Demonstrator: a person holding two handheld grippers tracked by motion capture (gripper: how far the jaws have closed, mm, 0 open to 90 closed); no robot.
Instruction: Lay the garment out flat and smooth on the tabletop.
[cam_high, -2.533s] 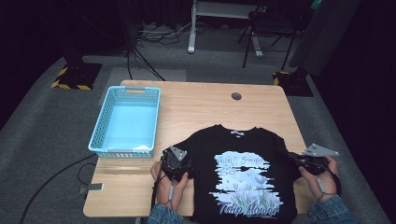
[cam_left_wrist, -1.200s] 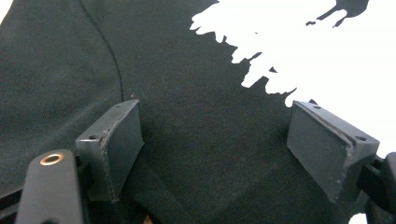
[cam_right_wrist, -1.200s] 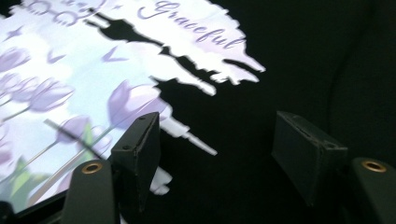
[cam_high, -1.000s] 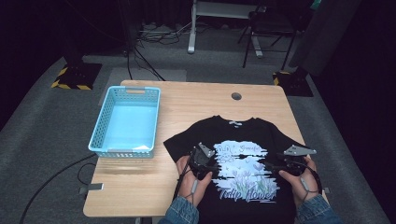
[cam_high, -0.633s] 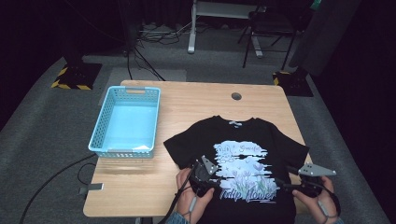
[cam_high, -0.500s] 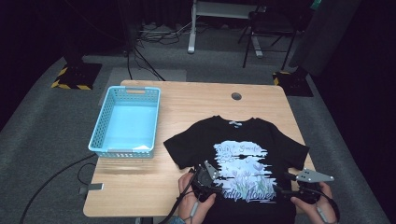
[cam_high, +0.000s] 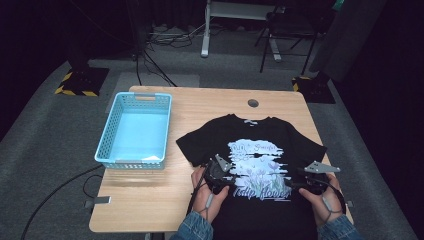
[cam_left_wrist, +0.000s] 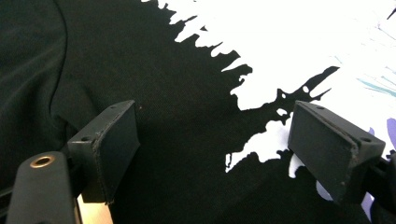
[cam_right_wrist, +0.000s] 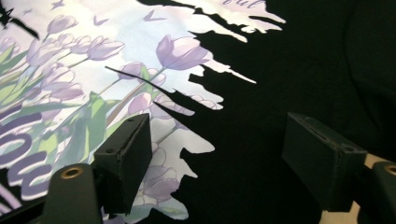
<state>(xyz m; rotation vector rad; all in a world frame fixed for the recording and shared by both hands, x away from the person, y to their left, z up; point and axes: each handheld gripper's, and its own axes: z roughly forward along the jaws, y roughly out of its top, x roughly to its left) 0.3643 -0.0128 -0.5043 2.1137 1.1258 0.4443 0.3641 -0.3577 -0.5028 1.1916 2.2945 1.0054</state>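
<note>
A black T-shirt (cam_high: 260, 150) with a pale tulip print lies flat on the wooden table (cam_high: 150, 200), collar at the far end. My left gripper (cam_high: 226, 175) hovers over the shirt's lower left part, at the edge of the print. In the left gripper view the gripper (cam_left_wrist: 210, 121) is open above black cloth and white print (cam_left_wrist: 299, 51), with nothing pinched. My right gripper (cam_high: 304, 183) sits over the shirt's lower right part. In the right gripper view the gripper (cam_right_wrist: 217, 126) is open above the purple tulips (cam_right_wrist: 182, 51) and black cloth.
A light blue plastic basket (cam_high: 134, 131) stands on the table's left side. A round cable hole (cam_high: 253, 103) lies near the far edge. Bare wood shows between the basket and the shirt. A cable (cam_high: 55, 192) trails on the floor at the left.
The shirt has slid farther up the table since the earliest frame. Both hands left the sleeves, moved inward onto the print, dipped toward the near edge and came back up a little.
</note>
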